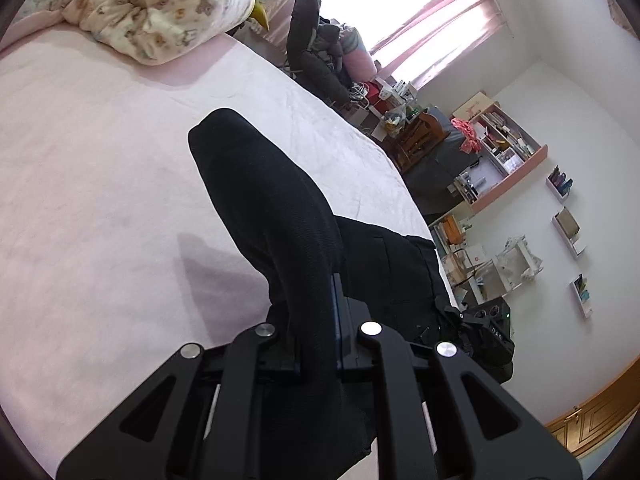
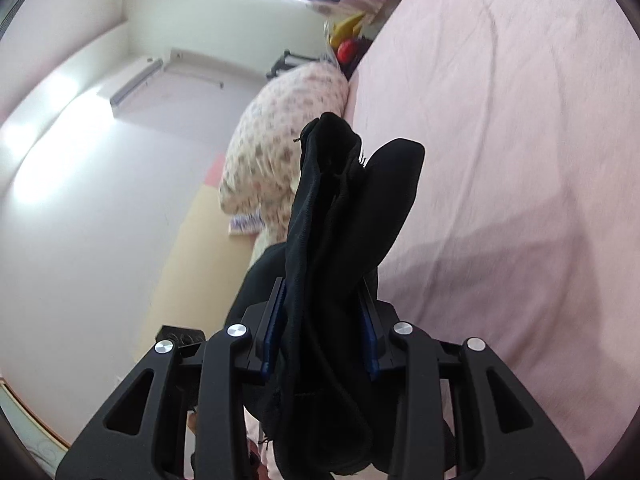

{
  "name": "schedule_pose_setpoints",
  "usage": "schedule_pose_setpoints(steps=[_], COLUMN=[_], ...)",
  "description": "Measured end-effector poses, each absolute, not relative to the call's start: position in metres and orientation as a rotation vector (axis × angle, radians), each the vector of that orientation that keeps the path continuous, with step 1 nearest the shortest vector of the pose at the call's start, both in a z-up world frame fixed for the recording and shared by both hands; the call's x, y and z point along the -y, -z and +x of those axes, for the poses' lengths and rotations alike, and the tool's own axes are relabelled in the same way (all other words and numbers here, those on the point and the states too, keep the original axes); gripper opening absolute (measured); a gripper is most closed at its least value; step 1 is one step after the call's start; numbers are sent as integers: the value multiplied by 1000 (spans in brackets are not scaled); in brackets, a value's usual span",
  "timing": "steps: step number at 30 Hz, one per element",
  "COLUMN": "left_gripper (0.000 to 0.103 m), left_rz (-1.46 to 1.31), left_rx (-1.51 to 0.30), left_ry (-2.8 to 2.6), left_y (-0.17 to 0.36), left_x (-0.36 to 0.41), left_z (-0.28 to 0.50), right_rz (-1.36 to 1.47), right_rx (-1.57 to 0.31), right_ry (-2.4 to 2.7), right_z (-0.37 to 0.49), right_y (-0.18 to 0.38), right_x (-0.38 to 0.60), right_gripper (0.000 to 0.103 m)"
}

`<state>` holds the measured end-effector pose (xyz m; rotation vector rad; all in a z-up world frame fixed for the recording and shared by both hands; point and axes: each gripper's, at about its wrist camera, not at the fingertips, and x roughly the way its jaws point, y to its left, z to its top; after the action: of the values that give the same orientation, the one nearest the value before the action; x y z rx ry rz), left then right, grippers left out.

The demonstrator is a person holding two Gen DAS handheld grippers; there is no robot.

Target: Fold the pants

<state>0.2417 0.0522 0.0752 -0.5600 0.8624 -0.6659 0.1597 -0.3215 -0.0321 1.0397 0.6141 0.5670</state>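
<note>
A pink bed sheet [image 1: 100,168] fills most of both views and serves as the folding surface; a printed quilt [image 1: 160,4] lies bunched at its far end. The black pants [image 1: 272,216] are partly lifted off the sheet: one bundled length projects forward from each gripper, while a further portion [image 1: 392,264] lies near the bed's edge in the left wrist view. The left gripper [image 1: 320,340] has its jaws nearly closed, clamping a thin run of the fabric. The right gripper [image 2: 324,332] grips a thicker bunch of several layers [image 2: 340,208] between its blue pads [image 2: 272,332]. Judged from this, the task is at an early stage: the garment is gathered and raised at two points, no flat fold is visible, and laying out and folding remain.
</note>
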Motion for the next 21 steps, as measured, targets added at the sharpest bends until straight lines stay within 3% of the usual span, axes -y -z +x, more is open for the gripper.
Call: schedule_pose_setpoints(steps=[11, 14, 16, 17, 19, 21], left_gripper=[11, 16, 35, 39, 60, 68], left_rz=[-655, -775, -796, -798, -793, -763], left_rx=[-971, -991, -1023, -1025, -1005, -952], left_ry=[561, 583, 543, 517, 421, 303], left_y=[8, 30, 38, 39, 33, 16], left_x=[-37, -52, -59, -63, -78, -97], left_z=[286, 290, 291, 289, 282, 271], right_rz=[1140, 1143, 1102, 1099, 1099, 1082], right_rx=[-670, -700, -730, -736, -746, -746], right_ry=[-392, -368, -314, -301, -260, -203], right_z=[195, 194, 192, 190, 185, 176], right_y=[95, 104, 102, 102, 100, 94], right_x=[356, 357, 353, 351, 352, 356], right_gripper=[32, 34, 41, 43, 47, 50])
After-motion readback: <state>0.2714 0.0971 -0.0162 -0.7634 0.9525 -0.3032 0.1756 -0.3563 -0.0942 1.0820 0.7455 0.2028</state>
